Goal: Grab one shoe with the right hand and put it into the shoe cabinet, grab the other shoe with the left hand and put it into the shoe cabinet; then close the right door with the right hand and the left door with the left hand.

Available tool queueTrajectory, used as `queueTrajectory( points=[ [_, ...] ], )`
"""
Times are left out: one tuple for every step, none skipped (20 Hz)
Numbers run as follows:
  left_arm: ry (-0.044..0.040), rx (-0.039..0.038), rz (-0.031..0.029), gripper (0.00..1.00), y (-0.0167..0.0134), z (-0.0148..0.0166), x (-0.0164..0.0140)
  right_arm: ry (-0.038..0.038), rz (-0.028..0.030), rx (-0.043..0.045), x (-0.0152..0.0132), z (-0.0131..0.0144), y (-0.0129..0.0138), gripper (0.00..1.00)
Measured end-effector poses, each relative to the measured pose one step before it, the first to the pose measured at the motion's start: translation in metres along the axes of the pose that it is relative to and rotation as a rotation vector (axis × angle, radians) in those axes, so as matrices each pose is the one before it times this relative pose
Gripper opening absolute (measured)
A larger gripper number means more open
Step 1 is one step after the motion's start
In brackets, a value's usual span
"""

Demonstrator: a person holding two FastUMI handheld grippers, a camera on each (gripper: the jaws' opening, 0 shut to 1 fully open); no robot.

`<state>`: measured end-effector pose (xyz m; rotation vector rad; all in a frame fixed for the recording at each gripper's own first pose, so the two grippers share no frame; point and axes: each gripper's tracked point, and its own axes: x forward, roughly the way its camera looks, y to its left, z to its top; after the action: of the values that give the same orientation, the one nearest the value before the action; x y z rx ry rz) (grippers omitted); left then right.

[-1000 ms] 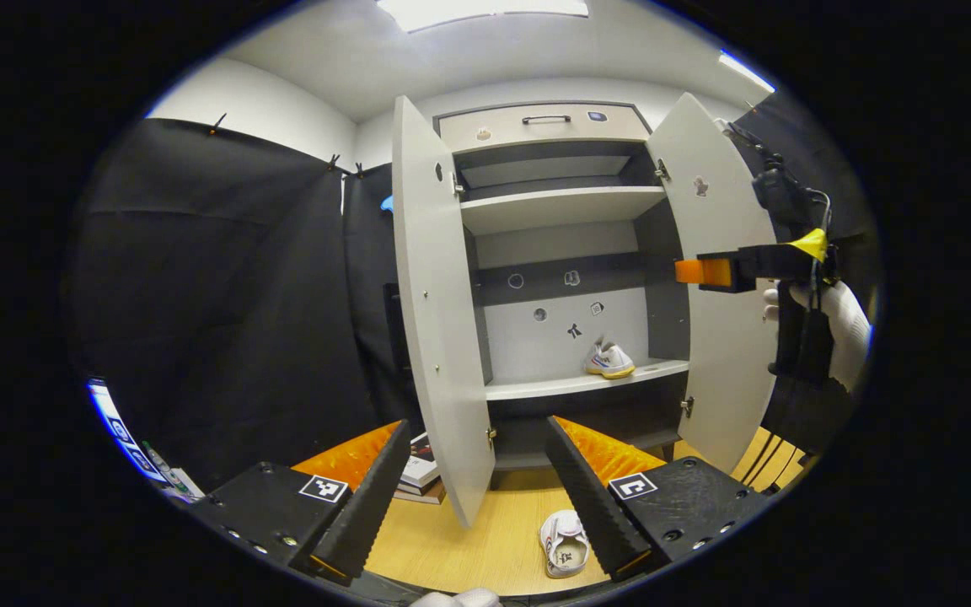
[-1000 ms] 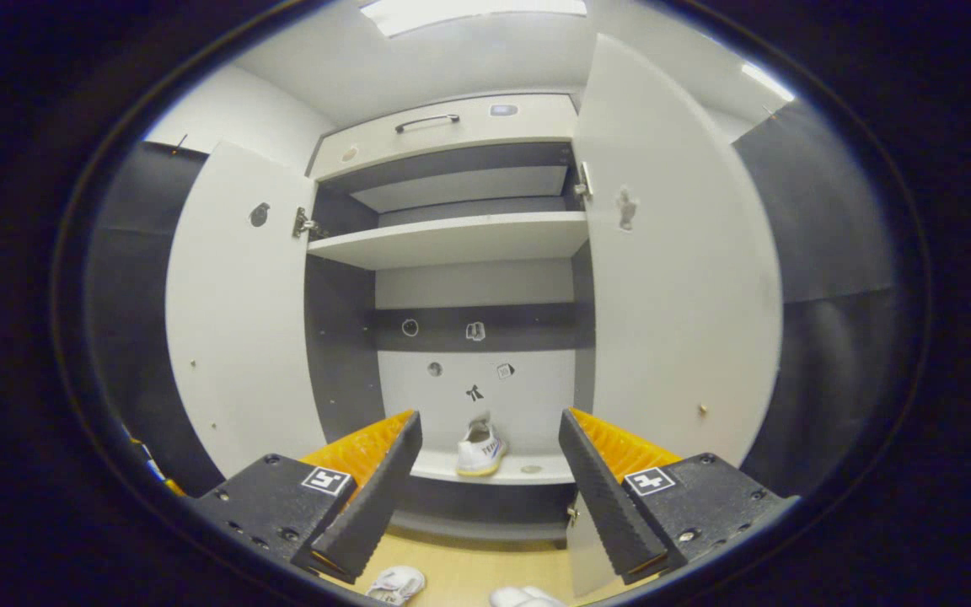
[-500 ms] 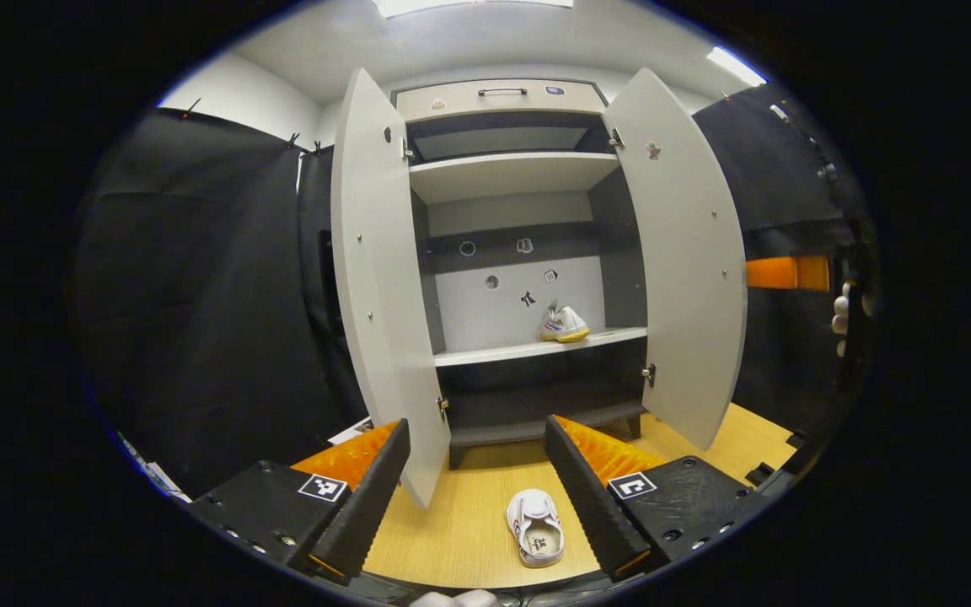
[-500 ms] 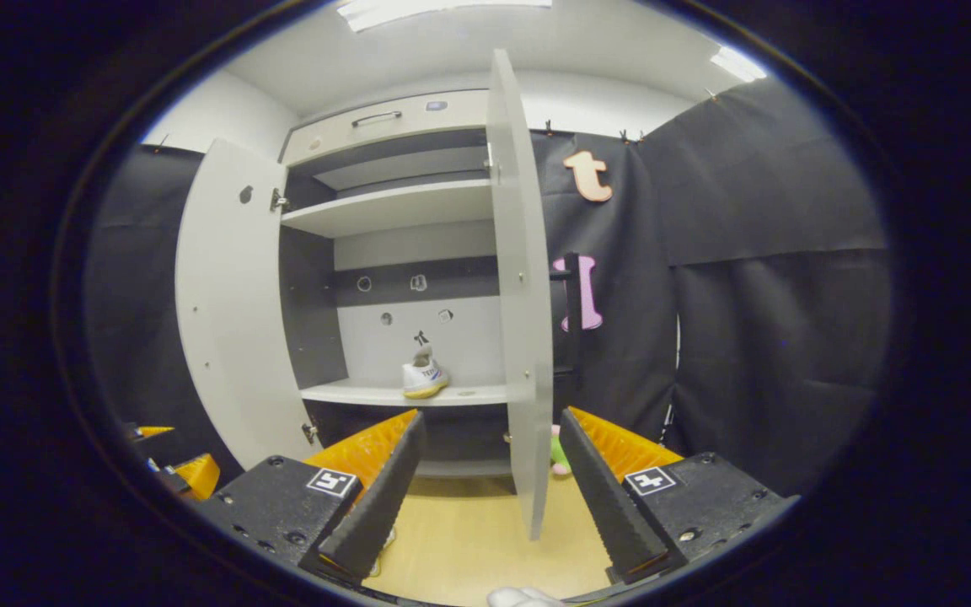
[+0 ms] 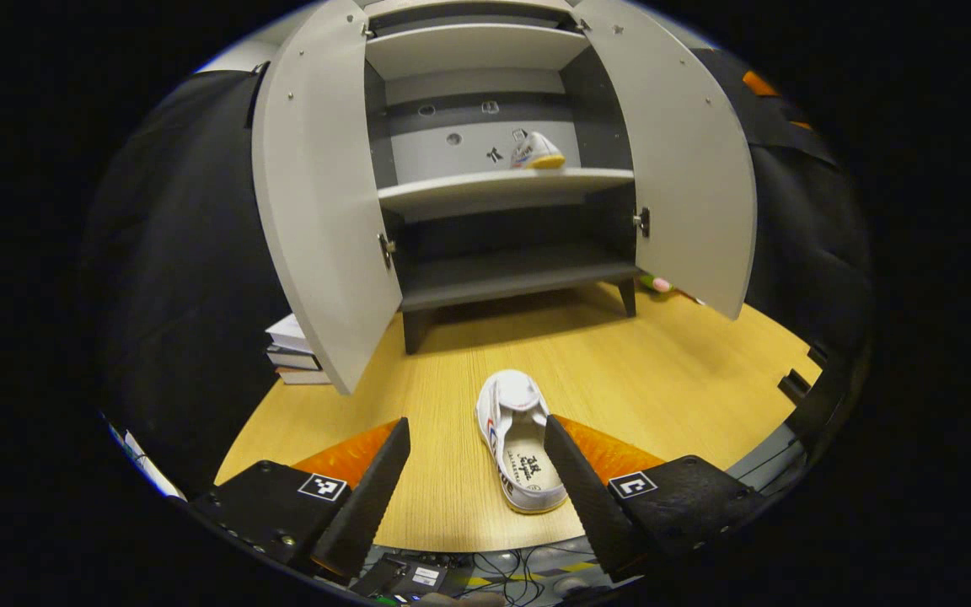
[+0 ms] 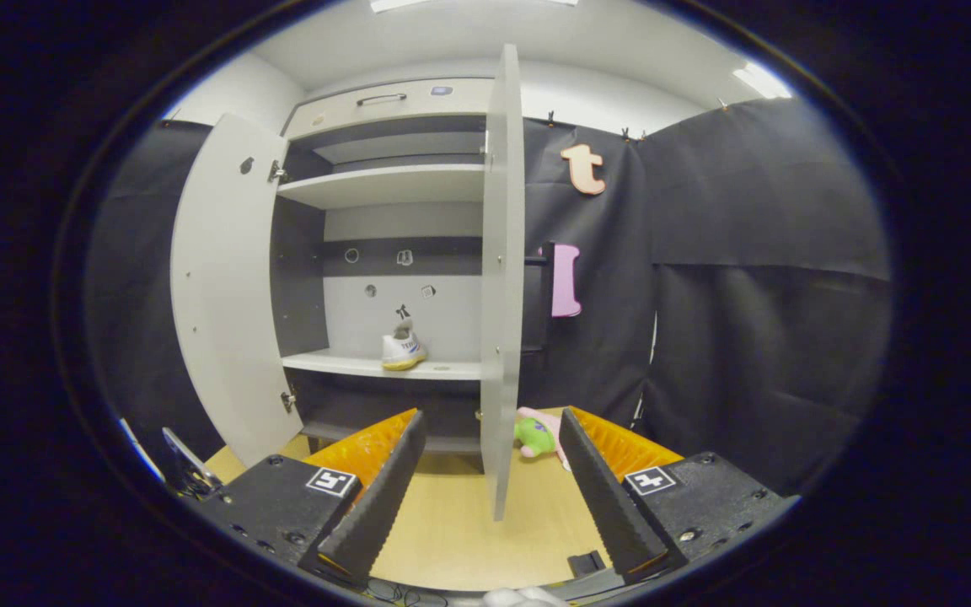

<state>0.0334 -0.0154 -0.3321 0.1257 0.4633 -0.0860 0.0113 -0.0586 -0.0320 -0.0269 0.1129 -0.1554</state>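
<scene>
Reaching for shoe number two, by the look of it; rundown from biggest to smallest:

shoe cabinet [image 5: 494,278]: both doors hang wide open, left door [image 5: 317,211] and right door [image 5: 688,169], so closing them comes last.
floor [image 5: 688,379]: wooden, and the second shoe lies on it out in front of the cabinet.
left gripper [image 5: 477,489]: jaws spread wide, nothing between them, hovering low over the floor.
right gripper [image 6: 490,480]: also wide and empty, lined up near the right door's edge, well away from its face.
shoe on the floor [image 5: 519,438]: white, opening up, toe toward the cabinet. It sits between the left fingers but hugs the right-hand one, so I'd shift sideways to centre it, drop down and squeeze.
shoe on the shelf [image 5: 536,152]: already inside on the middle shelf, so the first step looks done.
</scene>
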Motion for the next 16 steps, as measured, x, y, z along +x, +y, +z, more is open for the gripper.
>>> queueTrajectory(
  points=[
    [0.03744,-0.00157,-0.00407,0.97,-0.00164,-0.01223,0.01248,0.01415,-0.00044,-0.00371,-0.00178,-0.00333,0.00199,1.00],
    [0.01395,-0.00189,-0.00319,0.97,-0.00059,-0.00211,0.01236,0.01074,-0.00095,-0.00665,-0.00064,-0.00224,0.00088,1.00],
    [0.02942,-0.01077,0.00746,0.97,0.00232,-0.00858,0.00853,0.01111,-0.00430,-0.00609,-0.00020,-0.00237,-0.00089,0.97],
    [0.03097,-0.01674,-0.00981,0.97,-0.00213,-0.00947,0.00719,0.00905,-0.00259,-0.00132,-0.00021,-0.00225,0.00000,0.97],
    [0.02080,-0.01355,-0.00332,0.97,-0.00025,-0.00647,0.01035,0.00735,-0.00300,0.00249,0.00069,-0.00096,-0.00074,0.97],
    [0.01134,0.00447,0.00367,0.97,0.00300,-0.00122,0.00995,0.00382,-0.00369,0.00182,0.00005,-0.00021,-0.00036,0.97],
    [0.00011,0.01246,0.00158,0.97,0.00100,-0.00015,0.01050,0.00122,-0.00856,-0.00218,0.00085,-0.00109,-0.00207,1.00],
    [-0.00029,0.01250,0.00148,0.97,0.00071,0.00041,0.01089,0.00383,-0.00647,-0.00359,0.00124,-0.00132,-0.00132,0.97],
    [0.00594,0.00955,-0.00547,0.97,-0.00104,0.00192,0.01001,0.00754,-0.00405,-0.00515,0.00129,-0.00258,-0.00072,0.97],
    [0.00663,0.00319,-0.00152,0.97,-0.00068,0.00029,0.00734,0.00738,-0.00538,-0.00567,0.00148,-0.00246,-0.00189,0.97],
    [0.00221,-0.00196,-0.00380,0.97,-0.00099,0.00269,0.00875,0.00801,-0.00539,-0.00032,-0.00142,0.00160,-0.00148,0.97],
    [0.01163,0.00050,-0.00332,0.97,-0.00049,0.00177,0.00854,-0.00015,-0.00474,0.00269,-0.00030,0.00086,-0.00138,0.97],
    [0.00562,-0.00058,-0.00587,0.97,-0.00007,0.00169,0.00625,0.00124,-0.00291,0.00495,0.00101,0.00034,-0.00022,1.00],
    [0.00294,0.00446,-0.00499,0.95,-0.00031,0.00245,0.00711,0.00067,-0.00193,0.00303,0.00140,0.00050,-0.00079,0.97],
    [0.00355,0.00995,0.00078,0.93,0.00220,0.00221,0.00628,0.00372,-0.00065,0.00058,0.00177,-0.00161,-0.00005,0.97],
    [-0.00022,-0.00335,0.00049,0.89,0.00067,0.00267,0.00450,0.00442,0.00139,0.00348,0.00141,-0.00021,0.00004,0.97]
  ],
)
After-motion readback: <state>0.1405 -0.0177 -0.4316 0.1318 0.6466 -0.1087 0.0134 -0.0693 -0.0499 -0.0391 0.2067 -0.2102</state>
